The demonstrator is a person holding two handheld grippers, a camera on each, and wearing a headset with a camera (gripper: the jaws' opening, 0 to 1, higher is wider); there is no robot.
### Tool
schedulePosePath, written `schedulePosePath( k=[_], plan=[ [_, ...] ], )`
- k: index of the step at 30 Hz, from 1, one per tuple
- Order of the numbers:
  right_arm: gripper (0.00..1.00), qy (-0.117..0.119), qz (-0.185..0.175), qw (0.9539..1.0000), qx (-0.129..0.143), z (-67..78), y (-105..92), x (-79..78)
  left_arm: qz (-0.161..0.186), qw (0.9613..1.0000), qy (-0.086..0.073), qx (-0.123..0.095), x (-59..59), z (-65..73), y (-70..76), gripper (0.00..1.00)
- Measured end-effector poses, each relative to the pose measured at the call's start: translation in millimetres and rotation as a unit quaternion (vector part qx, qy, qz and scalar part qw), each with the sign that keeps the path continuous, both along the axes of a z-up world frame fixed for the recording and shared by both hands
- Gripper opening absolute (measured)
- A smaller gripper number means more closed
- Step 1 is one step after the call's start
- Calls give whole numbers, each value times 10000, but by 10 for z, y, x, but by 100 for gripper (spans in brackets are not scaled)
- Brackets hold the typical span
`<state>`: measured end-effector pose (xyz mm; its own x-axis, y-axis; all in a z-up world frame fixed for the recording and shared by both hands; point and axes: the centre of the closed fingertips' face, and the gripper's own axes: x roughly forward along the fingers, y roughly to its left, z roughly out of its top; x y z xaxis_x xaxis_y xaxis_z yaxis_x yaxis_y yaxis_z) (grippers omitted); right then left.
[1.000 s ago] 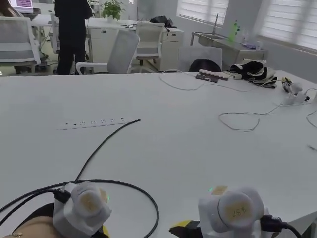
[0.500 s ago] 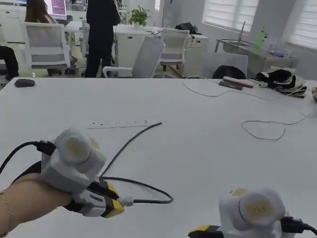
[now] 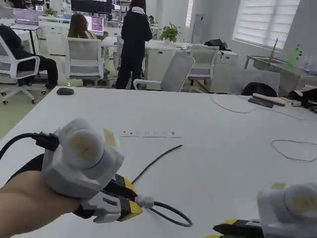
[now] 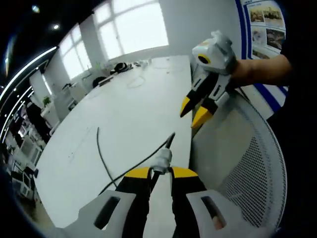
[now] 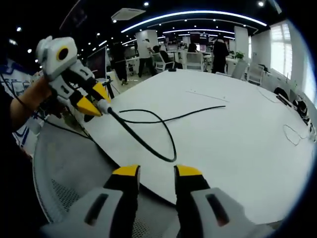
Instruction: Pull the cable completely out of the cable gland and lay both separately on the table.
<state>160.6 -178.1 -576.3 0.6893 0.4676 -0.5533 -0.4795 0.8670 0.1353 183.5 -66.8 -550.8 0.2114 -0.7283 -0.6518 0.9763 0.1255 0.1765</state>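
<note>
The left hand-held gripper point(image 4: 159, 172) is clamping the cable gland point(image 4: 162, 159), pointing forward along its jaws; the cable point(image 5: 148, 145) is looping over the table point(image 3: 233, 148); the right hand-held gripper point(image 5: 154, 171) is gaping, empty

On the white surface point(image 3: 233, 163), the stretch from 12 to 3 o'clock of the left tool point(image 3: 137, 199) is bare, with room to pass. That tool is closed on the cable gland point(image 3: 145, 201). The black cable point(image 3: 159, 161) runs off toward 1 o'clock and loops at 4 o'clock, between the tools. A power strip point(image 3: 151, 133) lies at 12 and a thin wire loop point(image 3: 293, 149) at 2. A mesh chair back point(image 5: 64, 168) crowds the right tool point(image 5: 156, 171), whose jaws stand apart.
</note>
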Motion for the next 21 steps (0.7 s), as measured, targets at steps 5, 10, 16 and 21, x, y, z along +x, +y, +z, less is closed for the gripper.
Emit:
schedulePosePath(
  k=[5, 10, 16, 21],
  plan=[
    [28, -204, 1174, 9907, 661, 441, 524, -44, 267, 9995, -18, -190, -126, 90, 136, 16],
    [27, 79, 2469, 9640, 981, 536, 1029, -241, 322, 9991, -204, -200, -265, 134, 203, 16],
    [31, 366, 3174, 9464, 465, 346, 1191, -297, 365, 9989, -219, -197, -385, 142, 256, 16],
    [27, 410, 3332, 9398, 636, 339, 1269, -277, 339, 9989, -253, -190, -442, 128, 265, 16]
  ],
)
